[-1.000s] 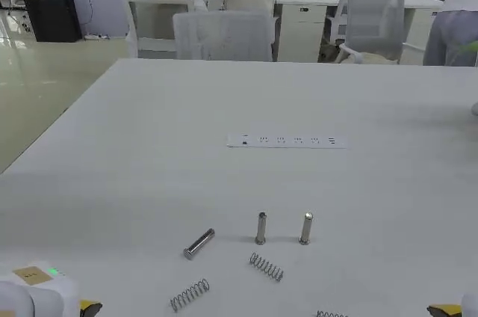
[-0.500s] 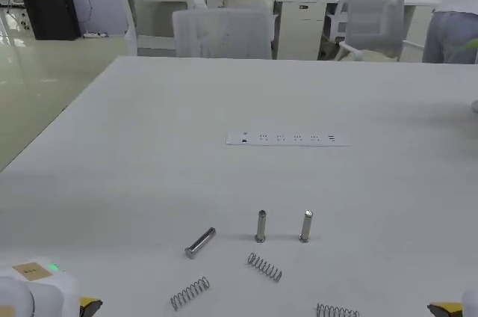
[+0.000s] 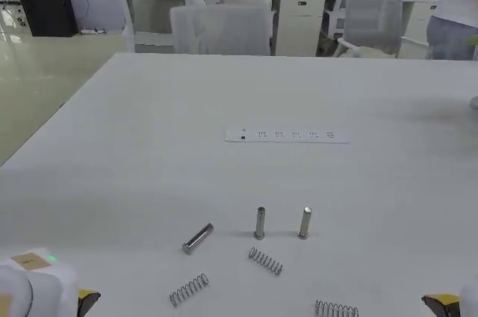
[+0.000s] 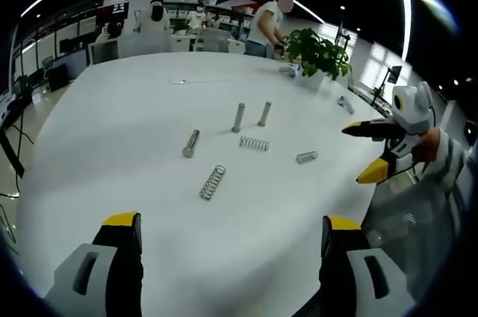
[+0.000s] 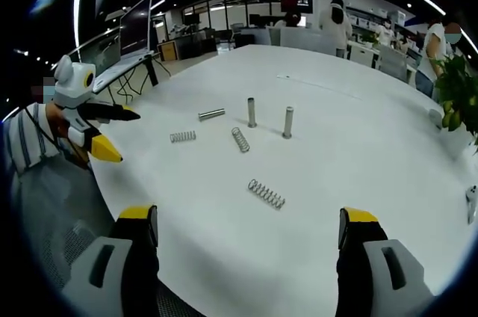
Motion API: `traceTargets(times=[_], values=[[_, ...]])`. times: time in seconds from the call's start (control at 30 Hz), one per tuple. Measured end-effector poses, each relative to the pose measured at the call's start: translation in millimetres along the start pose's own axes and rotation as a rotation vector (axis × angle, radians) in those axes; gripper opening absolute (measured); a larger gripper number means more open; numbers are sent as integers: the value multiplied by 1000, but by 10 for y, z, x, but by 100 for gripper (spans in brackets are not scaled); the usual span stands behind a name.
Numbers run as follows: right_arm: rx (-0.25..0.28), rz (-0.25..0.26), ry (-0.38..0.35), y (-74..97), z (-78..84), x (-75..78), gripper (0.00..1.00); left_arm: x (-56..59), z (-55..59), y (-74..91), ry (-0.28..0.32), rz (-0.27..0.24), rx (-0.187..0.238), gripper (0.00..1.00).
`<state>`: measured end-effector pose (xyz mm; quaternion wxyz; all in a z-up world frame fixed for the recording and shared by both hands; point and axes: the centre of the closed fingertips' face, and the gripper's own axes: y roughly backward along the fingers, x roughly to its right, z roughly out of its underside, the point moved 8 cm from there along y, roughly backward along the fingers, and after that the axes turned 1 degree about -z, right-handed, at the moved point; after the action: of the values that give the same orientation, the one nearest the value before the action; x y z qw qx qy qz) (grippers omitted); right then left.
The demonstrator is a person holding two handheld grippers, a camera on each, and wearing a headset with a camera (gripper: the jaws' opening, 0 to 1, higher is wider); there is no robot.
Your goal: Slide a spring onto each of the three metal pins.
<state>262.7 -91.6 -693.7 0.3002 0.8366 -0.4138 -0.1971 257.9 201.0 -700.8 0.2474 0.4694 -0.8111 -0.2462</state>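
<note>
Two metal pins stand upright side by side on the white table, the left pin (image 3: 259,223) and the right pin (image 3: 305,223). A third pin (image 3: 198,238) lies on its side to their left. Three loose springs lie nearer me: one (image 3: 265,261) just before the upright pins, one (image 3: 188,289) at the left, one (image 3: 336,309) at the right. My left gripper (image 4: 231,238) is open and empty, well short of the nearest spring (image 4: 212,182). My right gripper (image 5: 248,227) is also open and empty, short of the spring (image 5: 266,194) in front of it.
A white power strip (image 3: 286,135) lies flat at mid-table beyond the pins. A potted plant (image 4: 316,51) stands at the table's right edge. Chairs (image 3: 222,30), desks and people are behind the far edge. Bare tabletop (image 3: 149,145) surrounds the parts.
The pins and springs have not moved. The head view has tilted down a little, bringing the right spring fully into it.
</note>
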Motion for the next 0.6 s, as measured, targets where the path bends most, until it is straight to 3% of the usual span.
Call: traceTargets(times=[0.3, 0.6], values=[[-8, 0, 3, 6, 0, 7, 100, -29, -14, -23, -16, -2, -10, 98], [-12, 15, -13, 24, 21, 48, 99, -108, -133, -95, -61, -11, -18, 98]])
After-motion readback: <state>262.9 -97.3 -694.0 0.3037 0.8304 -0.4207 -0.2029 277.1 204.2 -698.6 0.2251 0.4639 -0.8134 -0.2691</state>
